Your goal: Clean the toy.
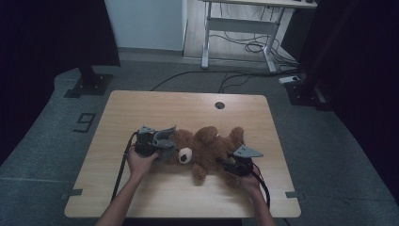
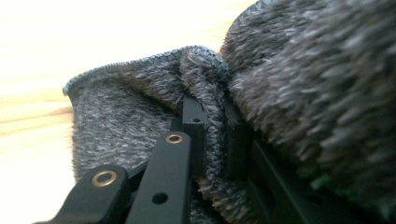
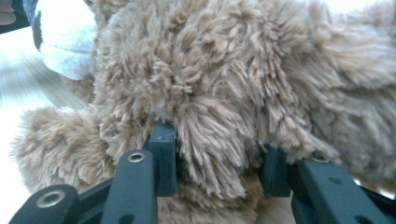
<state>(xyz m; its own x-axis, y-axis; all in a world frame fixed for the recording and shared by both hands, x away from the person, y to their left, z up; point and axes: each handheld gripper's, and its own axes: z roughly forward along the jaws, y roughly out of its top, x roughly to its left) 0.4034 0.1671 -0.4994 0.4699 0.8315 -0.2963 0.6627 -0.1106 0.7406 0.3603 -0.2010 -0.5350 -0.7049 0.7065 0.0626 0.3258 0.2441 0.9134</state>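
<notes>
The teddy bear [image 1: 207, 149] lies on its back across the middle of the surface [image 1: 141, 197], its head toward my left gripper [image 1: 160, 143], whose fingers [image 2: 192, 122] are clenched on a fold of the grey knit hat [image 2: 126, 112] at the bear's head. My right gripper [image 1: 229, 165] has its fingers [image 3: 162, 140] pressed into a tuft of the bear's plush by a leg. I judge the thin fold could slip free if I tug hard, or the hat could bunch on an ear; the right grip holds mostly fur, so the bear might slide. I count one bear, one hat, two grippers
</notes>
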